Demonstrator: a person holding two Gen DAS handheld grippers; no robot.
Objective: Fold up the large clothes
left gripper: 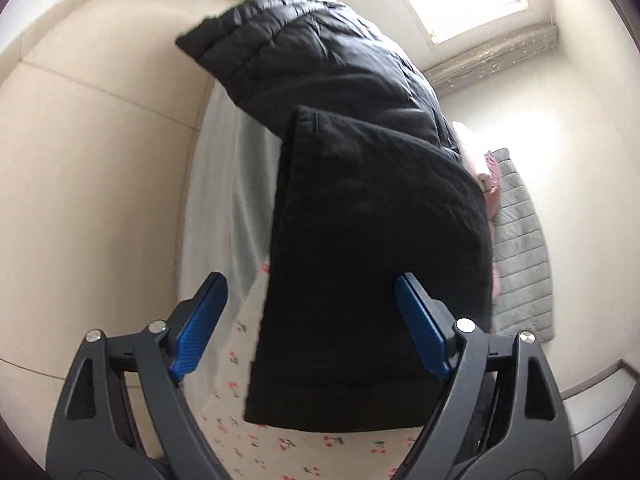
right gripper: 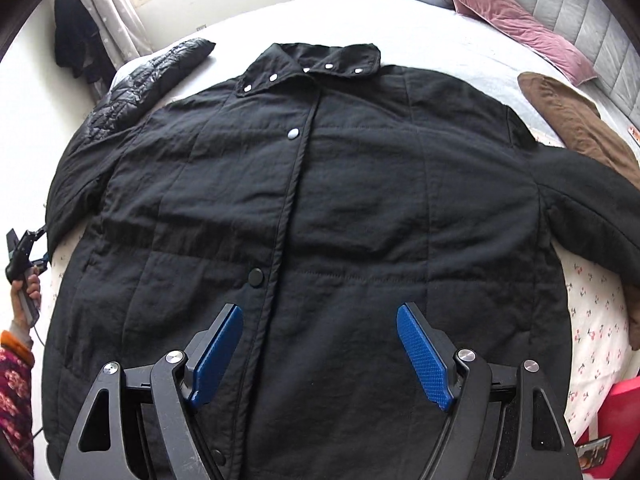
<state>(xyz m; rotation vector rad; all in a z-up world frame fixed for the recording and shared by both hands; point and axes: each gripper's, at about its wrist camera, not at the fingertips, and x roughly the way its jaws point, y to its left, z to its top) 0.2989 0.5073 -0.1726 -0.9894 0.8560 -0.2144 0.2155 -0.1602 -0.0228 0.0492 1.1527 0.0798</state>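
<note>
Lying front-up across the bed (right gripper: 472, 56), the black jacket (right gripper: 304, 200) has its hem hidden behind the right gripper (right gripper: 320, 356), jaws open. Left gripper (left gripper: 312, 328) jaws open around a sleeve cuff (left gripper: 360, 340).

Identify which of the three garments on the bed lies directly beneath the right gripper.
The black coat, spread flat with silver snaps at its collar. The shiny quilted jacket lies beyond its sleeve at far left; the brown garment lies at far right.

Blk gripper (right gripper: 318, 354), blue pads (right gripper: 424, 356), silver screws.
</note>
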